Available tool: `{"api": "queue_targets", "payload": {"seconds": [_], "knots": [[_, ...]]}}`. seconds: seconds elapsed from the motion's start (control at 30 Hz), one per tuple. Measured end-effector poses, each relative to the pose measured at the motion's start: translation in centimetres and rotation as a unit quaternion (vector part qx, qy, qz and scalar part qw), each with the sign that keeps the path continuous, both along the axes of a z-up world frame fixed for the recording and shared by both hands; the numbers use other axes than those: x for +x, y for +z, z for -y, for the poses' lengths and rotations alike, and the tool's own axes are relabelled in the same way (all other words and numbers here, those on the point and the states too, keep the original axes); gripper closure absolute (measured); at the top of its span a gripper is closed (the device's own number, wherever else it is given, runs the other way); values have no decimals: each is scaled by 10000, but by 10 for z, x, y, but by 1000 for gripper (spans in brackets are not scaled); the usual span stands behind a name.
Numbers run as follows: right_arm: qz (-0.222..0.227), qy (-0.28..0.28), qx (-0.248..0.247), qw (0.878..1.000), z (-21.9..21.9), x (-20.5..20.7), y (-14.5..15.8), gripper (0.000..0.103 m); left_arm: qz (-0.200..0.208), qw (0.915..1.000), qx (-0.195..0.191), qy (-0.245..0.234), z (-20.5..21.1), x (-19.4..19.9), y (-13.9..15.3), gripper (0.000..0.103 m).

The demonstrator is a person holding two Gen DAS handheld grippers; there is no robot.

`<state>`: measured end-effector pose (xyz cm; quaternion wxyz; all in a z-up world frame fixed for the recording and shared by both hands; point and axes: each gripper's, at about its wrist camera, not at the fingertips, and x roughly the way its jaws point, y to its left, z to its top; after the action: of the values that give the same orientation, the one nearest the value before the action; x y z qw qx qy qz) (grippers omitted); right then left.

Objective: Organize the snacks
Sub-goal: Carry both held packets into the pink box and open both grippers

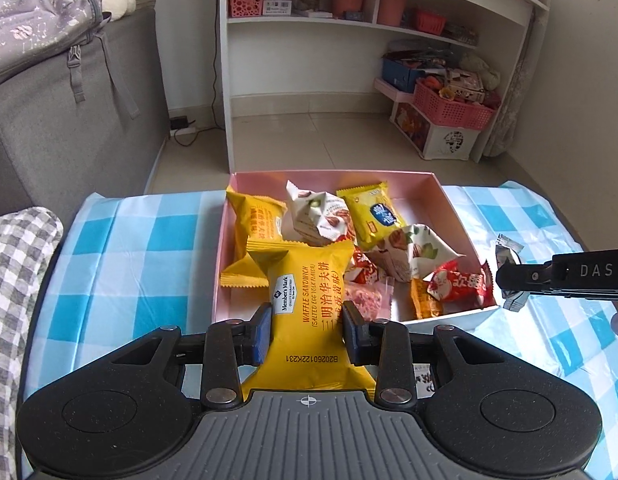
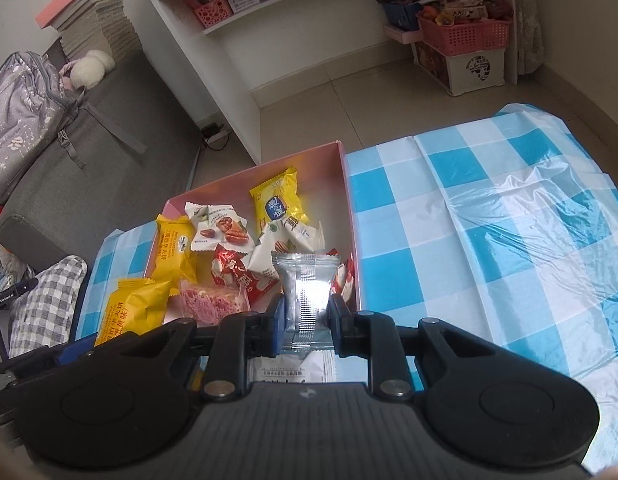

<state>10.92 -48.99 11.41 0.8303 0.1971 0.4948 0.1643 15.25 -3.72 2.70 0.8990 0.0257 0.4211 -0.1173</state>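
Yellow foil fills the left claw (image 1: 305,334): its pads pinch a waffle pack (image 1: 305,300) by the middle, the pack's far end hanging over the near wall of the pink box (image 1: 449,196). The right claw (image 2: 307,326) is closed on a silver sachet (image 2: 307,292), upright, just over the box's near right corner.

Risk, as I judge it: both packs are slick and puffy, so a loose pinch could let one slide out onto the counter (image 2: 489,216) short of the box; the two claws are also near each other (a careless swing could knock them together).

Only the left view shows the right claw from the side, sachet outside the box wall. Only the right view shows a white packet (image 2: 293,368) lying under that claw.
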Motion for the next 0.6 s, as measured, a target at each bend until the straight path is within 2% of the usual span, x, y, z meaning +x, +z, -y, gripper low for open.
{"api": "queue_targets", "payload": {"seconds": [0.13,0.27,0.43,0.6], "knots": [[-22,-36,107,9999,-6,22,-8,83,-62,9988,481,49,11,26,-6,70],[-69,-68,279,9996,-9,38,-18,82,-144,9971,744,8,19,46,-11,70],[-1,-74,485,9988,-12,52,-28,82,-260,9952,946,-19,28,66,-20,71],[105,-128,573,9982,-12,61,-34,82,-180,9942,1059,4,39,80,-25,71]]}}
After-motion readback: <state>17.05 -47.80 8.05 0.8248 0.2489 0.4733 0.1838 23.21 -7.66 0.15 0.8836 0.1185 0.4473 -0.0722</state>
